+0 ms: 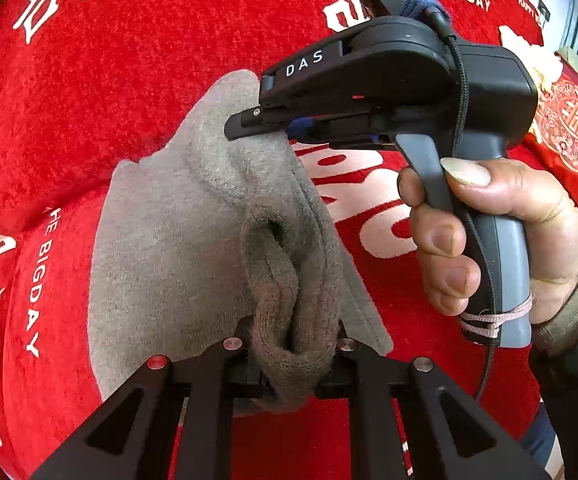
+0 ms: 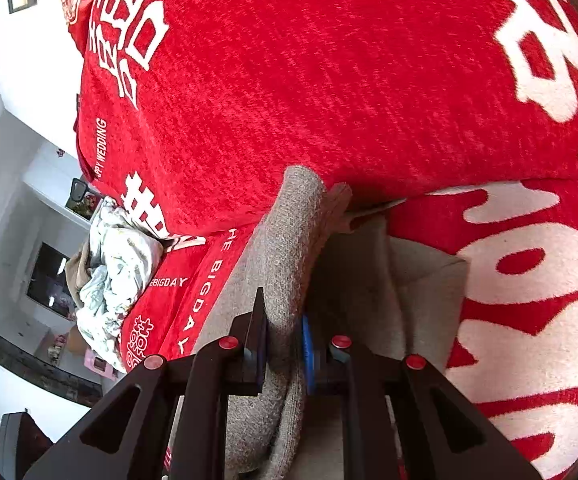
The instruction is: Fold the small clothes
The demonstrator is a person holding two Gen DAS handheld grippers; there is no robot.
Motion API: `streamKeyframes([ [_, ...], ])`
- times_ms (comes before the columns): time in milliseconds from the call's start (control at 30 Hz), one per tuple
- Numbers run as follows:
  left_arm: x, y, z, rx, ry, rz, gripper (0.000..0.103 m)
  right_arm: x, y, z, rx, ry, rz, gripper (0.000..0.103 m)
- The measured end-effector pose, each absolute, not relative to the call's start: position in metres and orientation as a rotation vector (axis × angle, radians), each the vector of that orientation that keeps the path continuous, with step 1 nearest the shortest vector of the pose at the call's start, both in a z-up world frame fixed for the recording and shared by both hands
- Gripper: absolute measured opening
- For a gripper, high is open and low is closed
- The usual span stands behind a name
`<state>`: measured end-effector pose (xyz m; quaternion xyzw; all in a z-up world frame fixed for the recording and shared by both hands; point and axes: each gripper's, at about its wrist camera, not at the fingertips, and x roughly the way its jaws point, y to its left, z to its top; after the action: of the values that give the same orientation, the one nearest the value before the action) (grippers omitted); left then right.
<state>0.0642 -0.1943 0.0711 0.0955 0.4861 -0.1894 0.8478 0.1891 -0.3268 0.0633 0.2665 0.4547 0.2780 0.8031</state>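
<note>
The grey knit garment (image 1: 177, 248) is a small soft piece lifted partly off the red printed sofa cover (image 1: 89, 92), with one bunched edge pinched in the left gripper (image 1: 293, 364) and the far edge pinched in the right gripper (image 2: 285, 344); the rest sags onto the seat below. Both sets of fingers are nearly closed, clamped on thick rolls of the fabric rather than on a flat hem. That is the main risk: a rolled, doubled bite can let an inner layer creep out as the cloth is carried across, so the fold would land crooked or one corner would drop. The slack middle could also drag on the fuzzy cover and pucker instead of laying flat, and pulling the two grips apart unevenly would skew the edge. In the left wrist view, the person's right hand (image 1: 501, 240) wraps the grey handle with its thumb on top, that tool reaching in from the right and lying roughly level. The left tool points steeply down at the garment from above.
</note>
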Motion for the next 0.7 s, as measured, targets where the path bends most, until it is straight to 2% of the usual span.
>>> streamKeyframes([
  [700, 0.082, -0.208, 0.032, 0.237, 1.054, -0.425, 0.016, 0.188, -0.350, 0.011, 0.615, 1.049, 0.478, 0.015],
])
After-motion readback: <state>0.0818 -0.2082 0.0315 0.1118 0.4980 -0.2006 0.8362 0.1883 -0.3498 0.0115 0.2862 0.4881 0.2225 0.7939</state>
